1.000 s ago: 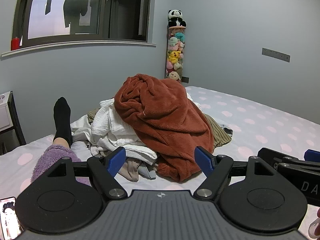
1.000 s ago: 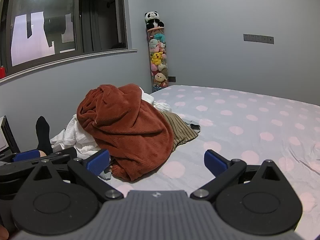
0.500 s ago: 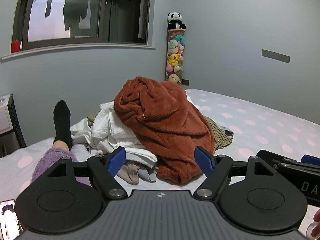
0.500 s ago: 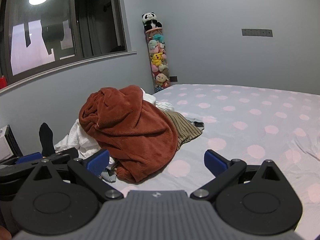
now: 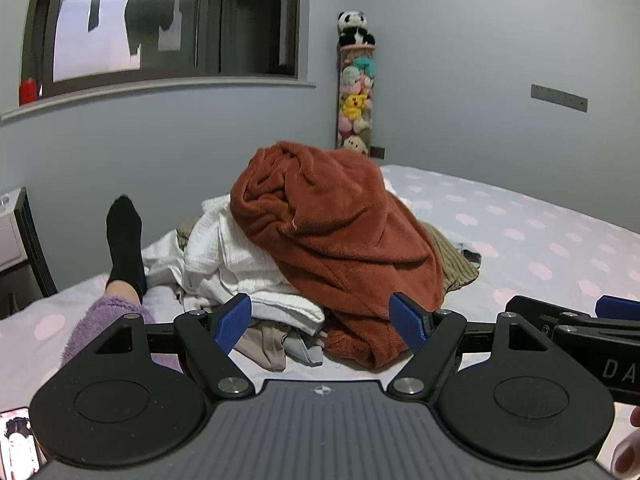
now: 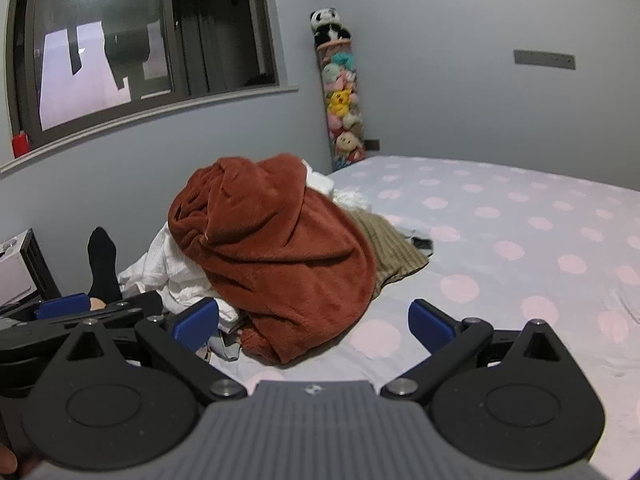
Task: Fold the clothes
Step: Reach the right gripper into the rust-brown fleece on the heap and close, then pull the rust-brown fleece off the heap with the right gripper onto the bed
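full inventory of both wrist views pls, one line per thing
fleece garment: 1, rust-orange, top of pile
white clothes: several, white, left side of pile under the fleece
ribbed garment: 1, olive-tan, right edge of pile
small garments: a few, beige and grey, front foot of pile
bedsheet: 1, pale with pink dots, under everything
plush toy column: 1, mixed colours, room corner, panda on top
window: 1, dark frame, left wall
red container: 1, red, on window sill
wall plate: 1, grey, right wall
foot in sock: 1, black sock, left of pile
left gripper: open, empty, short of pile
right gripper: open, empty, short of pile
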The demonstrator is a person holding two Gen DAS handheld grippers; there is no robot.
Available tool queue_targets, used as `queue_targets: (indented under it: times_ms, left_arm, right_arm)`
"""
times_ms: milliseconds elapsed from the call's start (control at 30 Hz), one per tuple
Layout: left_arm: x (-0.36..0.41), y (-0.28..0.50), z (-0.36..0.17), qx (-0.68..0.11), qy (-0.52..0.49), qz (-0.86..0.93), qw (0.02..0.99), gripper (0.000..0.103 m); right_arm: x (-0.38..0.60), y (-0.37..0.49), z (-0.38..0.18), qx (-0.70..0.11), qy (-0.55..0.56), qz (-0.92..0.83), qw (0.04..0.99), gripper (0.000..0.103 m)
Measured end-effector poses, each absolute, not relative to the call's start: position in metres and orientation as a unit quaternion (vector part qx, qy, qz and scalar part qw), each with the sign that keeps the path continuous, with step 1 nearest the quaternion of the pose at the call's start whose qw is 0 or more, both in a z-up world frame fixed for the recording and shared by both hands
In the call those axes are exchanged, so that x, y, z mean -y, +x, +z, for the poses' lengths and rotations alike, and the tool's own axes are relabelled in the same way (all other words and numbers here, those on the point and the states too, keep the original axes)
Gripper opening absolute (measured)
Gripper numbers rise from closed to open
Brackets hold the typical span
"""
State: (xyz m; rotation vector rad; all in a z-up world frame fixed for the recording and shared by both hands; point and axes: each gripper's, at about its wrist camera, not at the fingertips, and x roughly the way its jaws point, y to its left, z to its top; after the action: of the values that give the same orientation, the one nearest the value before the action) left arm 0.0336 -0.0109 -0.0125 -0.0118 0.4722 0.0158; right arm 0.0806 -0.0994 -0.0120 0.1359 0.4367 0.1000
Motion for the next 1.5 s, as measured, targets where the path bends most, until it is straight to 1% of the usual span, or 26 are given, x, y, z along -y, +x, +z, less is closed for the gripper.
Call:
queue_targets:
  times_ms: [133,267,400,467,633,700,833,967,1000,1033,1067,1100,1133,1167,1233,1267,1300,1333,1367,1400,1433,1467,1500]
  left_arm:
    - [0.008,0.055,-0.020,-0.249,-0.010,0.009,0.968,0.075]
    - [0.004,0.085,-0.027,-0.266,-0.013,-0.001,0.964,0.075]
    - [-0.001,0.115,-0.040,-0.279,-0.013,-0.005,0.960,0.075]
    - [-0.004,0.131,-0.047,-0.286,-0.013,-0.005,0.958,0.075]
    - [-0.018,0.174,-0.072,-0.302,-0.018,0.023,0.953,0.075]
    - [-0.023,0.187,-0.081,-0.312,-0.025,0.033,0.949,0.071]
    - [-0.030,0.210,-0.091,-0.314,-0.029,0.032,0.949,0.070]
    - [-0.036,0.229,-0.102,-0.300,-0.041,0.028,0.953,0.066]
    - [-0.038,0.232,-0.106,-0.301,-0.048,0.026,0.952,0.062]
    - [-0.040,0.234,-0.109,-0.302,-0.056,0.023,0.952,0.060]
    - [-0.041,0.236,-0.113,-0.303,-0.063,0.019,0.951,0.059]
    - [-0.042,0.237,-0.116,-0.306,-0.067,0.013,0.950,0.055]
    - [-0.042,0.238,-0.118,-0.307,-0.068,0.007,0.949,0.052]
    - [-0.044,0.239,-0.119,-0.306,-0.069,0.002,0.950,0.051]
    - [-0.047,0.239,-0.122,-0.300,-0.079,-0.003,0.951,0.051]
    - [-0.048,0.239,-0.124,-0.295,-0.081,-0.007,0.952,0.051]
    - [-0.047,0.239,-0.124,-0.290,-0.076,-0.010,0.954,0.048]
    - [-0.046,0.238,-0.125,-0.285,-0.072,-0.013,0.956,0.046]
    - [-0.045,0.238,-0.126,-0.281,-0.067,-0.017,0.957,0.042]
    - [-0.043,0.238,-0.126,-0.279,-0.063,-0.023,0.958,0.036]
    - [-0.042,0.237,-0.125,-0.277,-0.062,-0.030,0.958,0.035]
    - [-0.040,0.235,-0.123,-0.273,-0.061,-0.036,0.959,0.033]
    - [-0.038,0.232,-0.121,-0.265,-0.061,-0.040,0.961,0.033]
  right_arm:
    - [0.095,0.105,-0.015,-0.239,0.057,0.070,0.967,0.102]
    - [0.092,0.130,-0.018,-0.241,0.049,0.093,0.965,0.102]
    - [0.083,0.162,-0.019,-0.255,0.009,0.092,0.963,0.102]
    - [0.081,0.176,-0.021,-0.243,-0.007,0.096,0.965,0.102]
    - [0.072,0.220,-0.033,-0.251,-0.031,0.098,0.962,0.102]
    - [0.067,0.237,-0.040,-0.253,-0.040,0.100,0.961,0.102]
    - [0.054,0.271,-0.053,-0.259,-0.052,0.106,0.959,0.100]
    - [0.043,0.306,-0.067,-0.263,-0.059,0.112,0.956,0.096]
    - [0.040,0.314,-0.070,-0.267,-0.058,0.115,0.955,0.093]
    - [0.036,0.322,-0.074,-0.270,-0.058,0.119,0.954,0.089]
    - [0.034,0.327,-0.076,-0.273,-0.059,0.123,0.952,0.087]
    - [0.031,0.332,-0.080,-0.275,-0.059,0.124,0.952,0.085]
    - [0.028,0.337,-0.083,-0.276,-0.059,0.125,0.951,0.083]
    - [0.026,0.342,-0.086,-0.278,-0.059,0.127,0.950,0.081]
    - [0.021,0.351,-0.092,-0.283,-0.059,0.130,0.948,0.072]
    - [0.019,0.355,-0.093,-0.284,-0.059,0.132,0.948,0.071]
    - [0.017,0.358,-0.095,-0.285,-0.060,0.133,0.947,0.067]
    - [0.015,0.360,-0.095,-0.286,-0.062,0.134,0.947,0.059]
    - [0.013,0.360,-0.095,-0.284,-0.064,0.135,0.947,0.052]
    - [0.012,0.361,-0.093,-0.283,-0.067,0.136,0.947,0.037]
    - [0.011,0.359,-0.090,-0.279,-0.071,0.134,0.948,0.031]
    - [0.010,0.357,-0.087,-0.275,-0.074,0.131,0.949,0.019]
    - [0.011,0.352,-0.083,-0.269,-0.076,0.129,0.951,0.012]
